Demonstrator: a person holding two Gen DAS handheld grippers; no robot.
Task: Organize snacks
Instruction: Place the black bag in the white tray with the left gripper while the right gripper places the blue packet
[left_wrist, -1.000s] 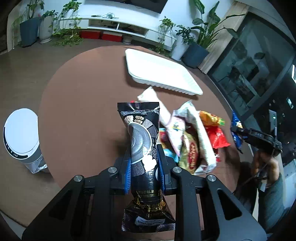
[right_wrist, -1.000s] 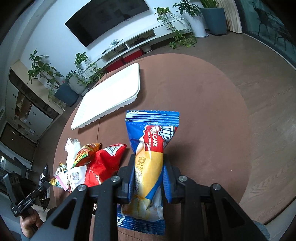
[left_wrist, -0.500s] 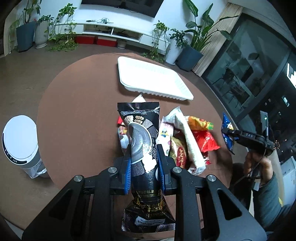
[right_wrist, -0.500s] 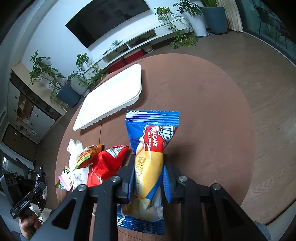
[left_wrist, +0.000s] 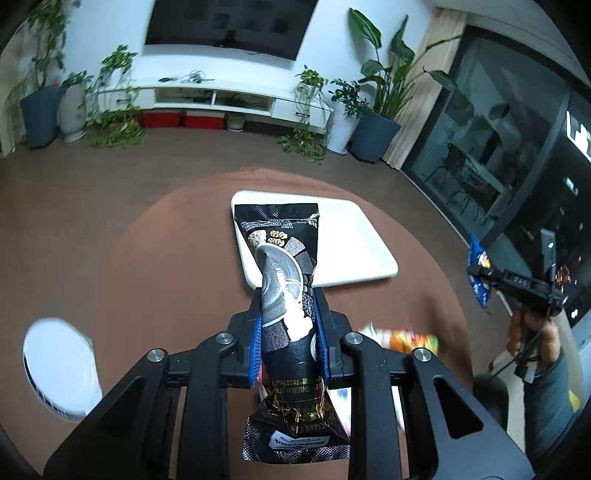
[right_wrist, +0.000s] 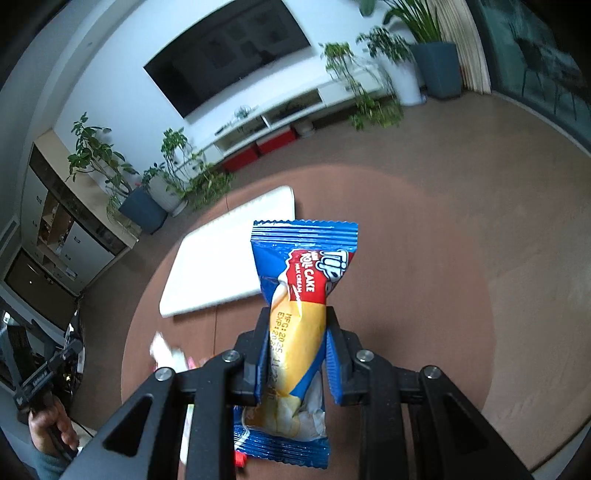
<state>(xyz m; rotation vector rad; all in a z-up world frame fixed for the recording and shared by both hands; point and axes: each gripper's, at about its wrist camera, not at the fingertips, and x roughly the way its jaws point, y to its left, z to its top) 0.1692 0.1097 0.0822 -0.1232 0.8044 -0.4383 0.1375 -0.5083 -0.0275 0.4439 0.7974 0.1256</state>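
My left gripper (left_wrist: 287, 325) is shut on a black sesame snack packet (left_wrist: 284, 284), held upright above the round brown table (left_wrist: 166, 258); the packet's top overlaps the near left part of the white tray (left_wrist: 351, 251). My right gripper (right_wrist: 297, 343) is shut on a blue and yellow roll cake packet (right_wrist: 301, 288), held above the table to the right of the white tray (right_wrist: 218, 266). The right gripper with its blue packet also shows at the right edge of the left wrist view (left_wrist: 513, 284). Loose snack packets (left_wrist: 410, 338) lie on the table below the left gripper.
A white round bin (left_wrist: 59, 369) stands on the floor to the left of the table. A white packet (right_wrist: 168, 350) lies on the table left of the right gripper. Potted plants and a white TV bench (left_wrist: 221, 99) line the far wall.
Both grippers have risen and moved toward the tray with their packets. The snack pile has slipped down out of most of both views, and the tray now sits nearer the middle.
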